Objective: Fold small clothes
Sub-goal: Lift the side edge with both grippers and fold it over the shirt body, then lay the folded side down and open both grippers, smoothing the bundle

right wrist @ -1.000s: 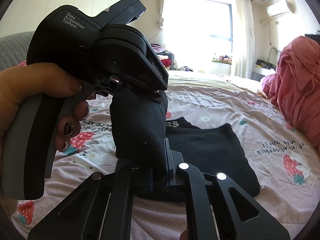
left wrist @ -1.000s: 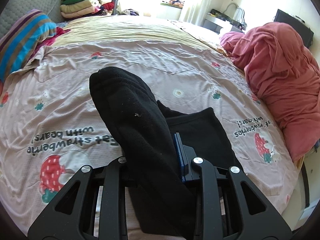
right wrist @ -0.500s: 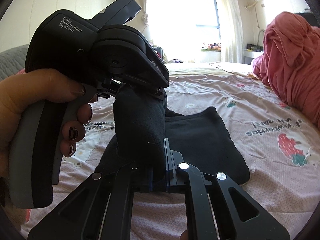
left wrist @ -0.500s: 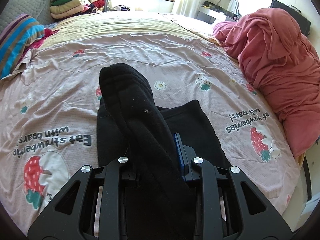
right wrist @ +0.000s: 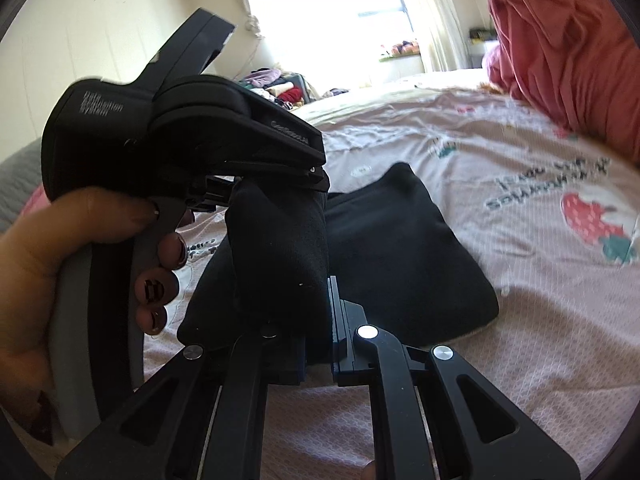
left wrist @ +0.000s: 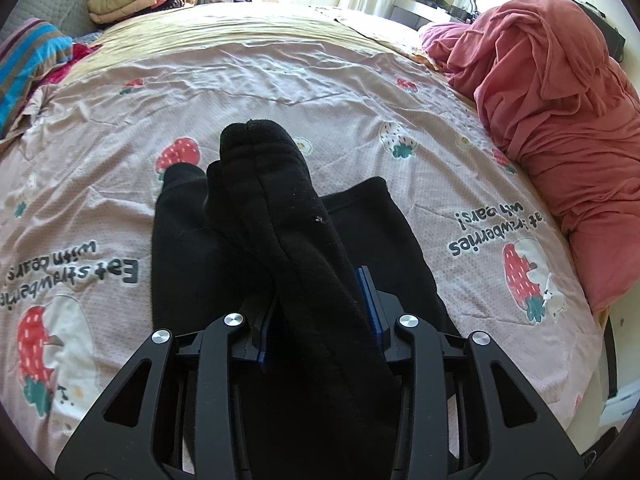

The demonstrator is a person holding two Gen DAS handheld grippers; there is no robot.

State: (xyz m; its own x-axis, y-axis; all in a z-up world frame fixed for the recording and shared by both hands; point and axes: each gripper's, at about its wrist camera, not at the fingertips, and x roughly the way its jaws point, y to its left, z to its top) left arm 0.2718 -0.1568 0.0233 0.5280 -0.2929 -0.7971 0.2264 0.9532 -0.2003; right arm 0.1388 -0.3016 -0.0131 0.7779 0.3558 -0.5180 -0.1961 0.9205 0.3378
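A: Left wrist view: the black garment is pinched in the left claw, raised over its half lying on the bed.

B: Right wrist view: the same fold is clamped in the right claw. Mid-fold, it is judged; lowering and release are called for.

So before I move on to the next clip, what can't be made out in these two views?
- Left wrist view: the black garment held in the left gripper hides its own near edge and the bed sheet under it.
- Right wrist view: the left gripper's body and the left hand cover the left side of the bed.
- Right wrist view: the sheet's lettering is blurred.
- Both: what kind of garment it is.
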